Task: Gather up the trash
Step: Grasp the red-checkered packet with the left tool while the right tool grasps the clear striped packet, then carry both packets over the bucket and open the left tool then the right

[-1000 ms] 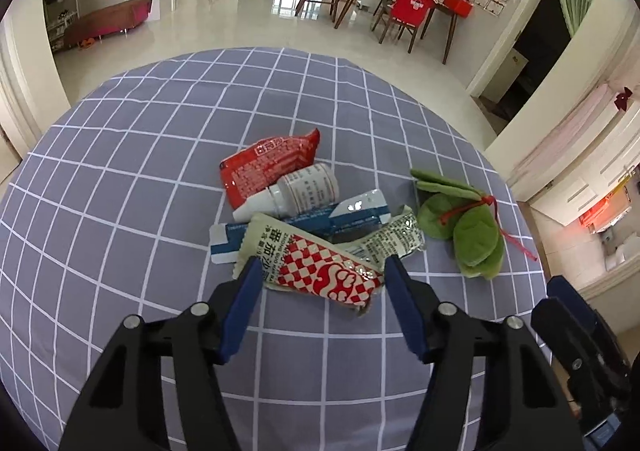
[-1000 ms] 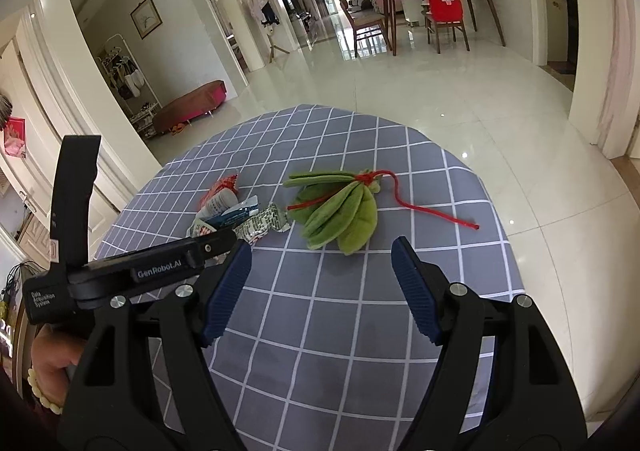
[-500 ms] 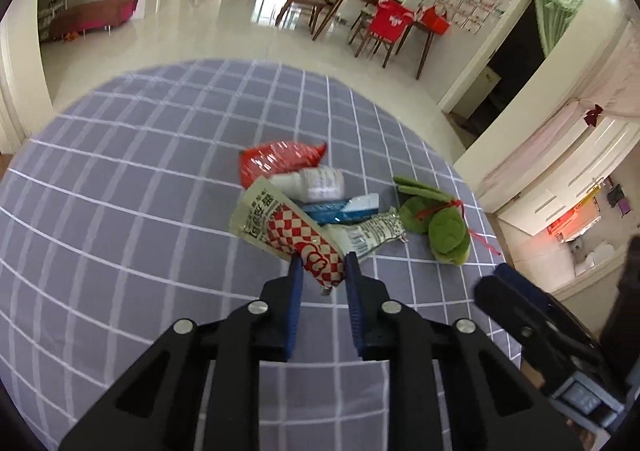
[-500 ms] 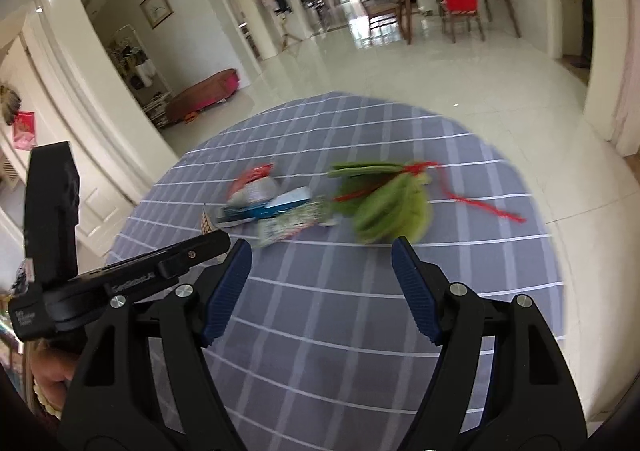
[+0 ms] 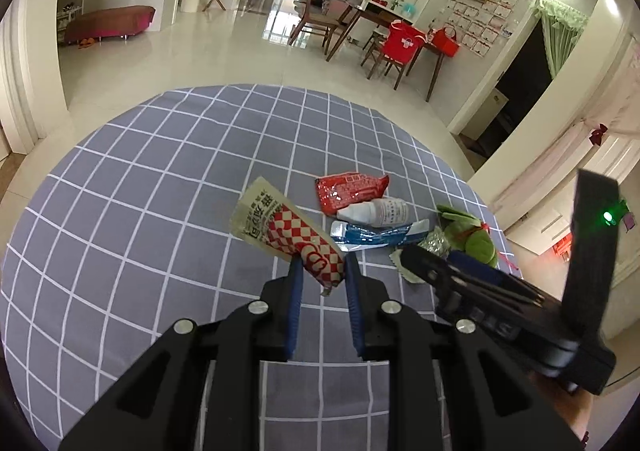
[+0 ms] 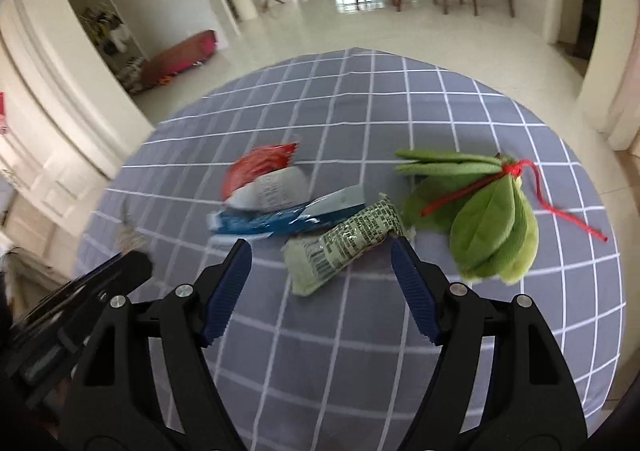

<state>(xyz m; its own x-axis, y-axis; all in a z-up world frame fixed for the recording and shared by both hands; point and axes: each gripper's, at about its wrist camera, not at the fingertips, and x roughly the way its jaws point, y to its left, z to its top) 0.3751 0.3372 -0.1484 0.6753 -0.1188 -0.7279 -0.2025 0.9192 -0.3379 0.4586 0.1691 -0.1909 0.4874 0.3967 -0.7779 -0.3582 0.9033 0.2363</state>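
- Your left gripper (image 5: 320, 271) is pinching the red-and-white checkered wrapper (image 5: 286, 231) by its near end, fingers (image 5: 295, 291) nearly together, the packet sticking up off the grey checked tabletop (image 5: 140, 211).
- Beyond that wrapper, the trash pile is lying on the cloth: a red packet (image 5: 348, 191), a small white bottle (image 5: 376, 211) against it, a blue-and-white wrapper (image 5: 376, 235) just nearer.
- Your right gripper (image 6: 322, 271) is hanging with fingers (image 6: 230, 287) wide apart and nothing gripped, a green printed wrapper (image 6: 344, 247) lying between the tips.
- Right of the green wrapper, the green plush leaves (image 6: 480, 219) with a red string are resting.
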